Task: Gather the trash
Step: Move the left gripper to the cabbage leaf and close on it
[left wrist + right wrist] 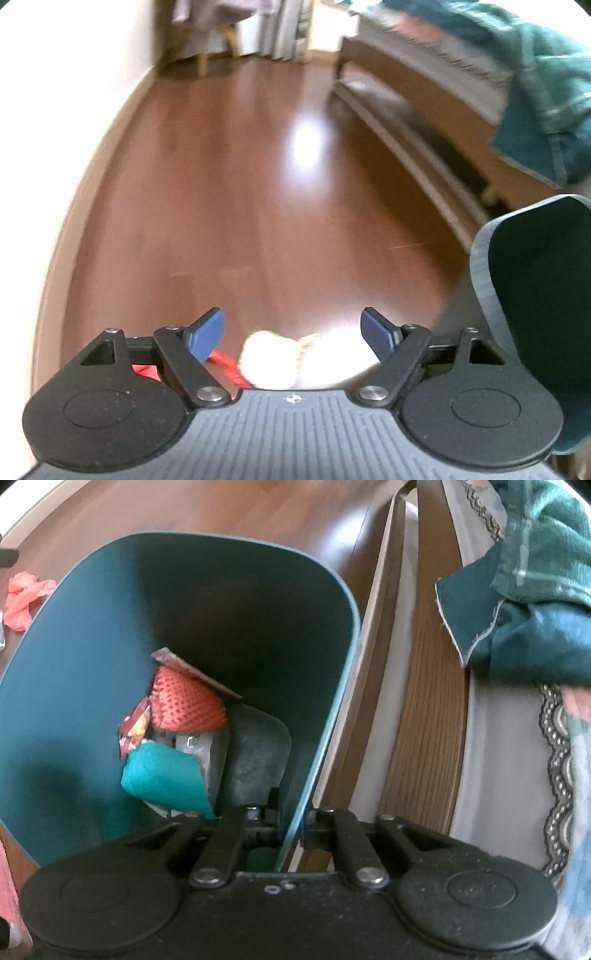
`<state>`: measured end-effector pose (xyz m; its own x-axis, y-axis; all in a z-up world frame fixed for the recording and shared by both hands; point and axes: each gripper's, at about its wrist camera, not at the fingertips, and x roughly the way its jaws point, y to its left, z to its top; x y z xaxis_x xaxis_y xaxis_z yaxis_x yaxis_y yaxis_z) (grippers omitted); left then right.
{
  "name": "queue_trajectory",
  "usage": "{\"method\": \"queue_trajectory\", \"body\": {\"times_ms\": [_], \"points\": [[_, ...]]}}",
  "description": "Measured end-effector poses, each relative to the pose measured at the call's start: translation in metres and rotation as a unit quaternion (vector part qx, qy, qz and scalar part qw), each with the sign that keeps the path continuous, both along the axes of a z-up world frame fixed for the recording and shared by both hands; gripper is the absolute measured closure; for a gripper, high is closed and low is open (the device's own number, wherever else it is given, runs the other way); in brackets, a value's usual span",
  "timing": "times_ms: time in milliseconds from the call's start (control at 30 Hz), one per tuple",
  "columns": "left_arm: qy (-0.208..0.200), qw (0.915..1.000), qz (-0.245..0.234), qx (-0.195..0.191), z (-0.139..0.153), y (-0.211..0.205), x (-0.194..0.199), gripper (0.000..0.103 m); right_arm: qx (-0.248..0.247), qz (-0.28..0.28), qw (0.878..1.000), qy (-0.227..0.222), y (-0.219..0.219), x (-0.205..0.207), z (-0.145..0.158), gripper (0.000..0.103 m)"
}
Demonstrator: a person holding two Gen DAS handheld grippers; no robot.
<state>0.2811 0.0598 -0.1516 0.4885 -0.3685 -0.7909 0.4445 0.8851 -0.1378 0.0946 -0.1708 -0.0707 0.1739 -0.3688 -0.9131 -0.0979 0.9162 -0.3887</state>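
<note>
Trash on the floor: a pale crumpled wad w/ a red scrap beside it, right under the left hand-held gripper. Looks light, soft, crushable; pinch the wad mid-bulk. Left's fingers are spread wide, tilted low over the wad. Right hand-held gripper is clamped on the teal bin wall near the rim, bin beside the bed; thin stiff plastic, prob light.

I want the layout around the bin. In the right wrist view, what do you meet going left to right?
Red wrapper on the floor → teal bin → wooden bed rail → teal blanket.
</note>
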Motion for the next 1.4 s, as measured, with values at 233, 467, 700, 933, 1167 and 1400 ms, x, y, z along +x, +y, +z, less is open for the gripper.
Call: {"method": "queue_trajectory", "body": {"times_ms": [233, 467, 700, 933, 1167, 1400], "points": [[0.049, 0.9985, 0.012, 0.020, -0.073, -0.008, 0.034, 0.021, 0.012, -0.026, 0.999, 0.016, 0.002, -0.009, -0.001, 0.092], [0.061, 0.9962, -0.036, 0.050, -0.148, -0.035, 0.043, 0.021, 0.020, -0.074, 0.997, 0.026, 0.002, -0.006, -0.002, 0.092], [0.104, 0.9905, -0.072, 0.053, -0.199, -0.045, 0.062, 0.021, 0.026, -0.110, 0.992, 0.048, 0.007, 0.002, -0.008, 0.092], [0.095, 0.9839, -0.106, 0.109, -0.226, -0.055, 0.064, 0.014, 0.018, -0.134, 0.989, 0.065, 0.006, 0.005, -0.013, 0.092], [0.110, 0.9844, -0.091, 0.103, -0.225, -0.055, 0.067, 0.014, 0.013, -0.136, 0.988, 0.072, 0.007, 0.014, -0.013, 0.093], [0.124, 0.9872, -0.043, 0.090, -0.216, -0.050, 0.071, 0.043, 0.033, -0.113, 0.992, 0.053, -0.002, 0.013, -0.022, 0.092]]}}
